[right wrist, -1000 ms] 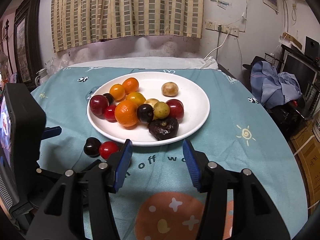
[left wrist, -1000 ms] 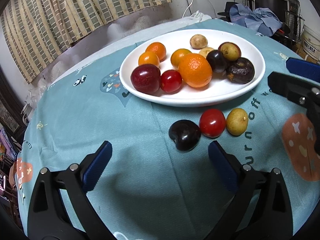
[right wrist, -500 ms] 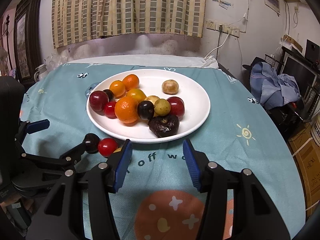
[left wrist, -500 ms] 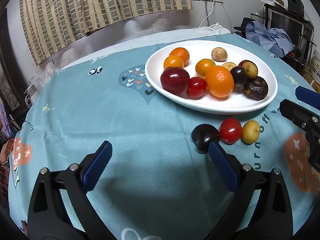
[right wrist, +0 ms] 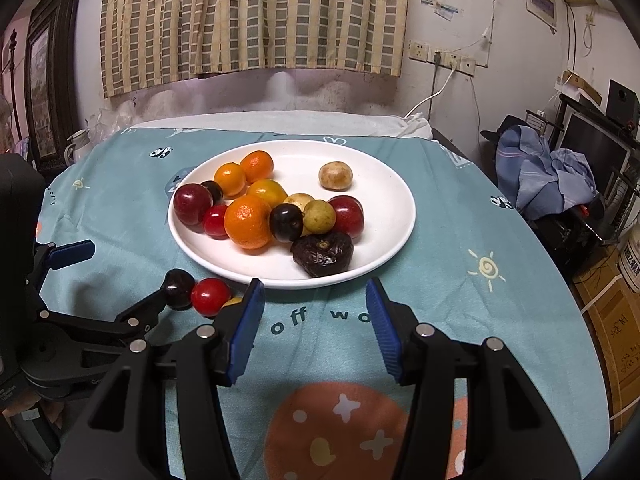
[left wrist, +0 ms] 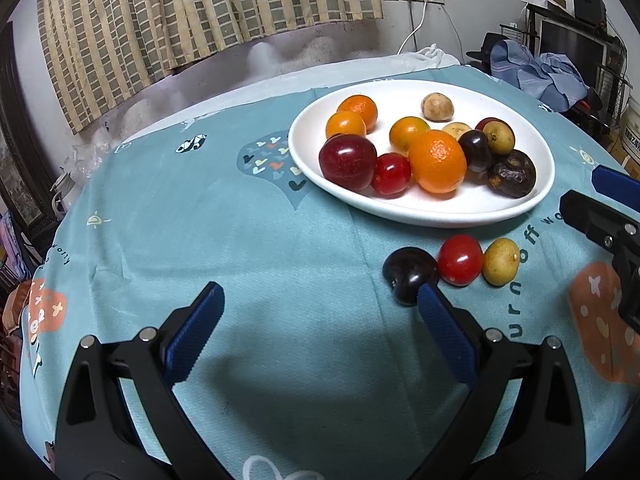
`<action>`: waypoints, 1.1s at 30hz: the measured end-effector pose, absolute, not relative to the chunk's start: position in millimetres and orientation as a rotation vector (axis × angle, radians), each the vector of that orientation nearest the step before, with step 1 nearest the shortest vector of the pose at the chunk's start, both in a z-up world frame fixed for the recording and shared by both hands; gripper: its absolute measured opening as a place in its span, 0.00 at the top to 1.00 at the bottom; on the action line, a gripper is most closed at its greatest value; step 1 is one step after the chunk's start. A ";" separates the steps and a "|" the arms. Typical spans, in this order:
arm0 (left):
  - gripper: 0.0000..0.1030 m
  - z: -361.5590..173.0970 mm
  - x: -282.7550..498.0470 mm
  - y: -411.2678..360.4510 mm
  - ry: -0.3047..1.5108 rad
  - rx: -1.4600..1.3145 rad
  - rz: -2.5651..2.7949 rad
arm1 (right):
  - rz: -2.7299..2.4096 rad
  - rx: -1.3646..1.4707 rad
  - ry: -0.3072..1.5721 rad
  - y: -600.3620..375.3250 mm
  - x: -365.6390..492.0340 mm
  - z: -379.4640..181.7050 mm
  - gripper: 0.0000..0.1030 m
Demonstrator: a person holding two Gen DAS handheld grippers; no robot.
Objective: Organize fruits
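A white plate [left wrist: 404,210] [right wrist: 396,200] holds several fruits: oranges, red plums, dark plums, yellow-brown fruits and a wrinkled dark one. Three fruits lie on the teal cloth in front of it: a dark plum [left wrist: 410,274] [right wrist: 179,283], a red cherry tomato [left wrist: 460,259] [right wrist: 210,296] and a yellow fruit [left wrist: 501,261]. My left gripper [left wrist: 320,312] is open and empty, its right finger just in front of the dark plum. My right gripper [right wrist: 314,308] is open and empty, just short of the plate's near rim.
The round table carries a teal patterned cloth [left wrist: 240,220]. A striped curtain [right wrist: 252,16] hangs behind. Blue clothes [right wrist: 548,172] lie piled on furniture at the right. The right gripper's fingers [left wrist: 596,216] show at the left view's right edge.
My left gripper has swung left and pulled back, so the plate and loose fruits sit further right in its view. The right gripper has barely moved.
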State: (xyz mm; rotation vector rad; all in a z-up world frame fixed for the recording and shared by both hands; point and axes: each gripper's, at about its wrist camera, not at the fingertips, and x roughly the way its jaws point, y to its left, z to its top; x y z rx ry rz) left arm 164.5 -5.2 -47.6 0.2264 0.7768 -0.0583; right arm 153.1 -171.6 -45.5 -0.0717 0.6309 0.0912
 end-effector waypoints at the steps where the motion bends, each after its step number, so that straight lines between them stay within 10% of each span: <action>1: 0.04 -47.4 165.1 -5.2 0.779 0.226 -0.059 | 0.090 -0.072 0.631 -171.4 153.0 -45.4 0.49; 29: 0.03 -49.2 177.8 -19.1 0.774 0.252 -0.105 | 0.286 0.072 0.774 -170.1 161.4 -59.9 0.49; 33: 0.24 -50.9 185.4 -22.2 0.798 0.247 -0.162 | 0.322 0.060 0.793 -163.4 163.6 -64.7 0.59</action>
